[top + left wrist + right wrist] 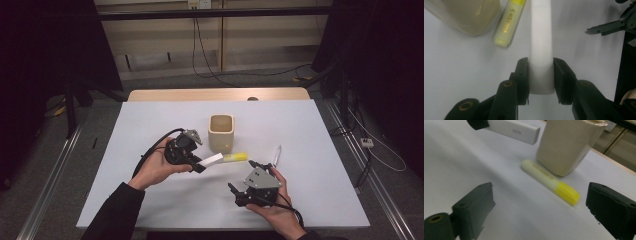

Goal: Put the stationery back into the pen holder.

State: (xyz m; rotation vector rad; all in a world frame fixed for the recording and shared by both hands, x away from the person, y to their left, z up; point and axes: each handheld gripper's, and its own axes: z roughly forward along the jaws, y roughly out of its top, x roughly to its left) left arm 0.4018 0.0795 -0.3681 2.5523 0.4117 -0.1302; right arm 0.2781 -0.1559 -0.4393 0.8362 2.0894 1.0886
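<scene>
In the high view, the white surface (pixel 150 130) has wide bare room toward its edges at 9 and 3 o'clock, while the things crowd its middle. A beige cup (pixel 221 132) stands upright there; just beside its base at 5 o'clock lies a yellow highlighter (pixel 235 157), and a thin clear item (pixel 276 154), too small to tell, lies at 3 o'clock of that. The left gripper (pixel 198 165) carries a white block (pixel 211 160) whose long axis runs from 8 toward 2 o'clock, its free end near the highlighter. The right gripper (pixel 244 180) sits toward the near edge at 5 o'clock of the cup, with its jaws apart. In the left gripper view, the jaws are clamped on the lower end of the white block (pixel 541 50), which points to 12 o'clock; the highlighter (pixel 509 23) lies at 11. In the right gripper view, the jaws stand wide with nothing between the pads; the highlighter (pixel 551 181) lies ahead, running from 10 toward 4 o'clock, with its yellow cap at the 4 o'clock end.
</scene>
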